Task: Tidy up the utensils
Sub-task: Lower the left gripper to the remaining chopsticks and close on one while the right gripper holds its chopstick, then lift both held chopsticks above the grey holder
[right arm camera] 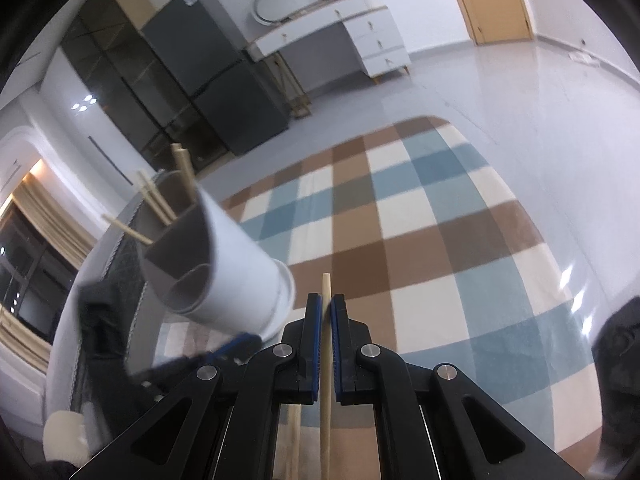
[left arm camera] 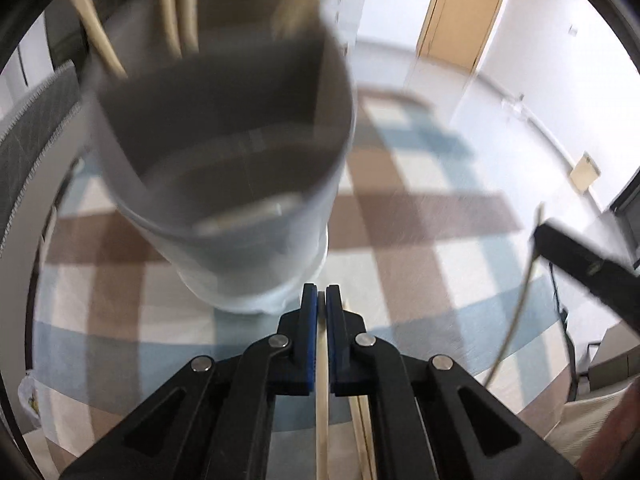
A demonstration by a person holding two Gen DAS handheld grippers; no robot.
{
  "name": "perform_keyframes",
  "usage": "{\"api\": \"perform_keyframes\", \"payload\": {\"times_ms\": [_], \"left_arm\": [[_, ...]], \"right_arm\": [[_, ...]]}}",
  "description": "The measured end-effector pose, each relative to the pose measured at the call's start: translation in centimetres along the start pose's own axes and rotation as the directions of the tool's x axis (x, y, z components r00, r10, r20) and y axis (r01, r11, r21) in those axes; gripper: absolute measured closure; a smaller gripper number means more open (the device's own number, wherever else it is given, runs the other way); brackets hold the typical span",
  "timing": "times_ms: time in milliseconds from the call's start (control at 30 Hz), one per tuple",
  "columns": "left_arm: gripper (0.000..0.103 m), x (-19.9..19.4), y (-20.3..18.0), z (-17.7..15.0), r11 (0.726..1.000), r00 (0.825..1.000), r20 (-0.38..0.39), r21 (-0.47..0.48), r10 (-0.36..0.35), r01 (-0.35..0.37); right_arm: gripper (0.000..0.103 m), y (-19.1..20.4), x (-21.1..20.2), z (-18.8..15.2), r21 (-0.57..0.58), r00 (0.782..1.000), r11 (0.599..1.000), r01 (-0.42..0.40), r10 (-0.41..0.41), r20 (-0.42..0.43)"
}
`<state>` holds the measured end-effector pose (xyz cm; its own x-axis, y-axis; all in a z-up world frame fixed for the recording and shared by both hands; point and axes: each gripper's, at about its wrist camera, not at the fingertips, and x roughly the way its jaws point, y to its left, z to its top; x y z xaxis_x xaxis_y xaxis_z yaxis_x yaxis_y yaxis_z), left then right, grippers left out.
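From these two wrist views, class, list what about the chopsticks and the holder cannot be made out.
1. Left wrist view: motion blur smears the white utensil holder, so its inside stays unclear.
2. Left wrist view: the left gripper hides the chopstick tip; the bottom edge cuts its length.
3. Right wrist view: the right gripper's chopstick runs off the bottom edge.

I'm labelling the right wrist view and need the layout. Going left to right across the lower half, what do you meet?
Left gripper → white utensil holder → chopstick clamped between the right gripper's blue fingers → checked cloth.
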<state>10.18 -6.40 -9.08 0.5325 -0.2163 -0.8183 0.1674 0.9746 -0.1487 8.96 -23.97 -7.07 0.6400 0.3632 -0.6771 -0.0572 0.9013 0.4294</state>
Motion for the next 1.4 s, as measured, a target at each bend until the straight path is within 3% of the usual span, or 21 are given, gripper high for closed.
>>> {"api": "perform_keyframes", "payload": {"times_ms": [167,233,433,833,1167,1400], "left_arm": [[0.103,-5.4,1.0,0.3,0.999,0.985,0.174,-0.039,-0.018,0.026],[0.103,-6.3,0.3,0.1,0.999,0.981,0.195,-0.035,-0.012,0.02],[0.103,-8.0,-0.3,-0.6,1.0,0.98,0.196,-0.006,0.007,-0.006],[0.103,-11.4,0.1,-1.6,0.998,0.981,0.186,0.039,0.045,-0.053],[0.103,-14.4,0.3,1.2,0.999,0.977,0.211,0.029,0.021,-0.028],[0.103,-16.8,0.7,3.9,1.0,0.968,0.251,0.022,-0.012,0.007]], "right_arm": [[0.099,1.9,-2.6,-0.9,-0.071,0.997,0.997,0.005,0.001,0.083],[0.099,2.6,-3.5,-1.2,-0.097,0.994,0.995,0.017,-0.006,0.113],[0.099,3.9,-5.9,-1.7,-0.127,0.983,0.992,0.025,-0.001,0.184],[0.099,5.2,-7.9,-2.1,-0.123,0.974,0.992,-0.01,0.037,0.223],[0.099,6.7,-9.2,-0.2,-0.122,0.961,0.992,-0.028,0.061,0.271],[0.099,8.1,-10.0,3.1,-0.148,0.946,0.988,-0.038,0.083,0.313]]}}
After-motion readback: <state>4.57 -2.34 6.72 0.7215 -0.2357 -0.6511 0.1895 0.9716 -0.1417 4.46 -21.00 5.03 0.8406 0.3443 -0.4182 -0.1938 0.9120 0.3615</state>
